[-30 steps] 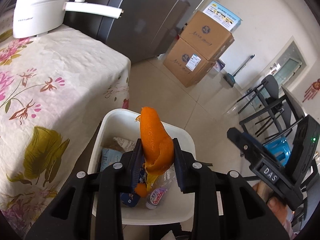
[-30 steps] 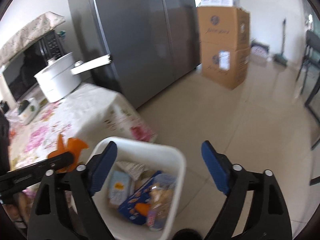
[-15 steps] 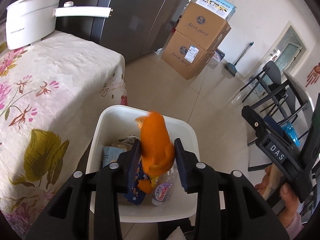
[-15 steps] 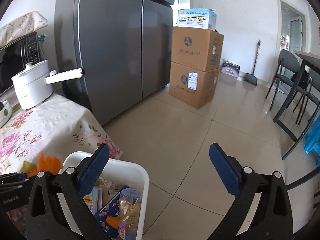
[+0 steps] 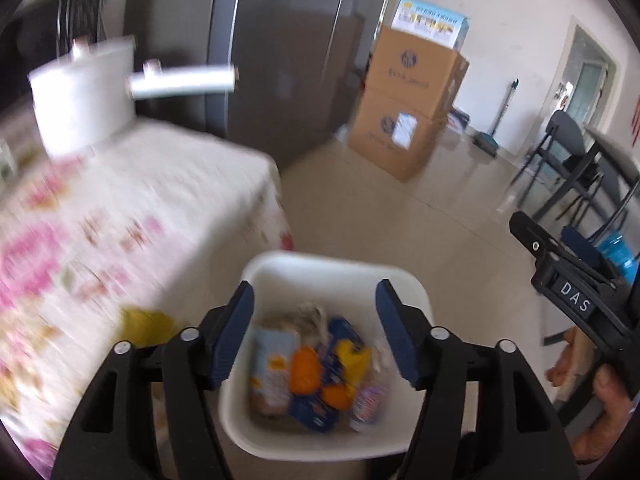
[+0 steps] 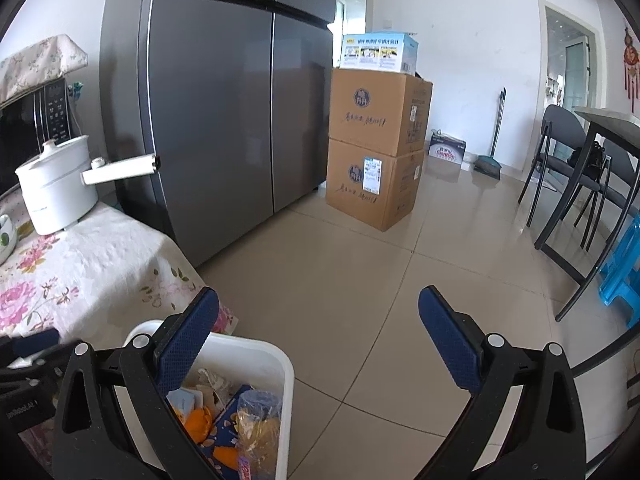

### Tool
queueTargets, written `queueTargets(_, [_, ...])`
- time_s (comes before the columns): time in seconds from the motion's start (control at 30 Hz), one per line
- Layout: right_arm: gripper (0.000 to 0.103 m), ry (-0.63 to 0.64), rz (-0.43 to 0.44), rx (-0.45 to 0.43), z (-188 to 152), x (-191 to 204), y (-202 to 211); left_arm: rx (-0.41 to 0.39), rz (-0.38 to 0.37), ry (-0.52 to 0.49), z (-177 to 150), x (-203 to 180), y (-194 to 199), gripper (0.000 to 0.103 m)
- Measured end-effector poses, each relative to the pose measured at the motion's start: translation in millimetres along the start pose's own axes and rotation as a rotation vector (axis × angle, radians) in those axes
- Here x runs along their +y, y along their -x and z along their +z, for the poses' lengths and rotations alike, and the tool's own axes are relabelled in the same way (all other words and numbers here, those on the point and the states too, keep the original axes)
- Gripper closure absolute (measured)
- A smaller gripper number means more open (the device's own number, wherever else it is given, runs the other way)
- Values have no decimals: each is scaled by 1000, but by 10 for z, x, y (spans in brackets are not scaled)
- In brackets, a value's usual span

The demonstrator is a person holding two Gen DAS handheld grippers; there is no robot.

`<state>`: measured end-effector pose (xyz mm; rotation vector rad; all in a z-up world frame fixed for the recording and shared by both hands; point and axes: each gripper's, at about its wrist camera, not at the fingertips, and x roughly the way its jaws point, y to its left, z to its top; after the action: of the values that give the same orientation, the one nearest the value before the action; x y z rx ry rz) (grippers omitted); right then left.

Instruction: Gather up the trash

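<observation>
Orange peel (image 5: 306,368) dropped into white bin (image 5: 336,268) among wrappers; left gripper (image 5: 314,336) jaws released, right gripper (image 6: 318,340) spread.

Beige tiled floor (image 6: 360,280), glossy, daylight reflecting off it. White walls (image 6: 472,20). Tall dark grey fridge (image 6: 240,100) on the left, two stacked cardboard boxes (image 6: 376,148) just beside it, a light-blue carton (image 6: 378,52) on top. Broom (image 6: 496,136) leaning on the far wall. Dark chairs (image 6: 560,148) and a dining table (image 6: 612,120) at right, blue plastic stool (image 6: 624,272) near them. Floral tablecloth on the tabletop (image 6: 100,264), white electric pot (image 6: 56,184) on it, microwave (image 6: 32,120) behind under a floral cover.
</observation>
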<state>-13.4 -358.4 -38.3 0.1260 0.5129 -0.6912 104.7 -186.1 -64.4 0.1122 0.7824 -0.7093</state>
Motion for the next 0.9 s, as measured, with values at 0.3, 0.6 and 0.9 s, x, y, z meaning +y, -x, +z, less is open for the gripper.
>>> queueTargets(0.3, [7, -43, -21, -281, 105, 34, 508, -585, 312, -60, 124, -101, 966, 6])
queueTargets(0.6, [7, -39, 36, -252, 128, 171, 510, -359, 298, 121, 212, 257, 744, 6])
queueTargets(0.9, [7, 27, 104, -167, 103, 494, 428, -304, 346, 95, 90, 249, 710, 6])
